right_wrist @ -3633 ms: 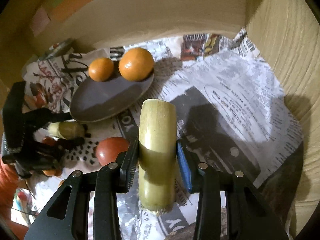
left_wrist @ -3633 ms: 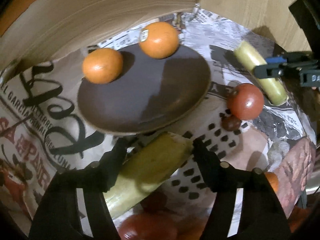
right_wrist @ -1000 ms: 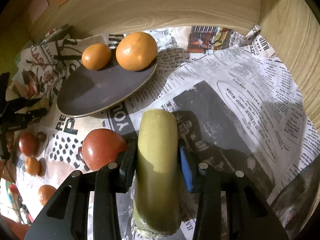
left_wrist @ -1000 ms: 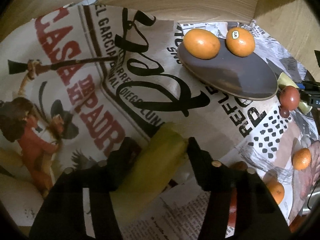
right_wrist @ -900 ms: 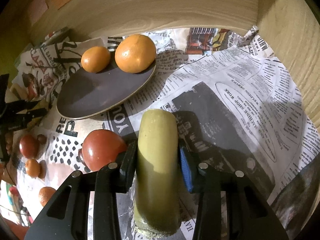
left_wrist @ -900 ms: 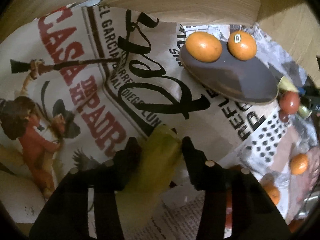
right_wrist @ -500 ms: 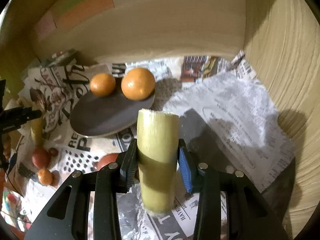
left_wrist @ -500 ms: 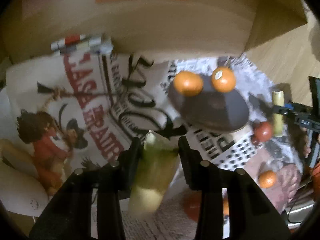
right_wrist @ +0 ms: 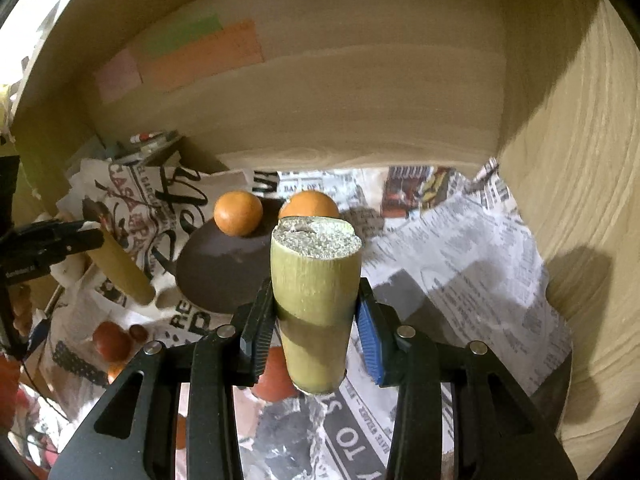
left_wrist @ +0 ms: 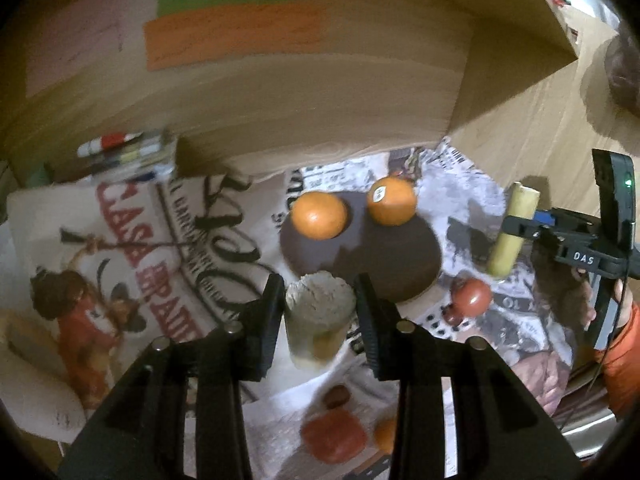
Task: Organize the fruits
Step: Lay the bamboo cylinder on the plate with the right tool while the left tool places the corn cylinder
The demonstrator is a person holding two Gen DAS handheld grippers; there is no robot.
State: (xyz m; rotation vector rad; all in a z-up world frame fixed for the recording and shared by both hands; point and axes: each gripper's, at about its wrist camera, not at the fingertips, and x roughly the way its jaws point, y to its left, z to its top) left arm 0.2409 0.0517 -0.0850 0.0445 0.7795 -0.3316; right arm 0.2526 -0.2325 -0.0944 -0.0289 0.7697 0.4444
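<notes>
My left gripper (left_wrist: pixel 318 312) is shut on a yellow-green sugarcane piece (left_wrist: pixel 318 320), held upright above the newspaper, its cut end toward the camera. My right gripper (right_wrist: pixel 316 316) is shut on a second sugarcane piece (right_wrist: pixel 316 292), also raised upright. Each shows in the other view: the right one with its cane (left_wrist: pixel 510 228), the left one with its cane (right_wrist: pixel 120 268). A dark plate (left_wrist: pixel 376 268) behind holds two oranges (left_wrist: pixel 318 215) (left_wrist: pixel 391 201); it also shows in the right wrist view (right_wrist: pixel 216 276).
Newspaper (right_wrist: pixel 460 248) covers the floor of a wooden box with walls behind (left_wrist: pixel 280 100) and at right (right_wrist: pixel 580 160). Tomatoes lie near the plate (left_wrist: pixel 471 299) and below the left gripper (left_wrist: pixel 334 436). Small fruits lie at left (right_wrist: pixel 112 340). Markers lie by the back wall (left_wrist: pixel 120 148).
Both grippers have lifted their sugarcane pieces off the newspaper and tilted them upright. The views have pulled back and up, showing more of the back wall.
</notes>
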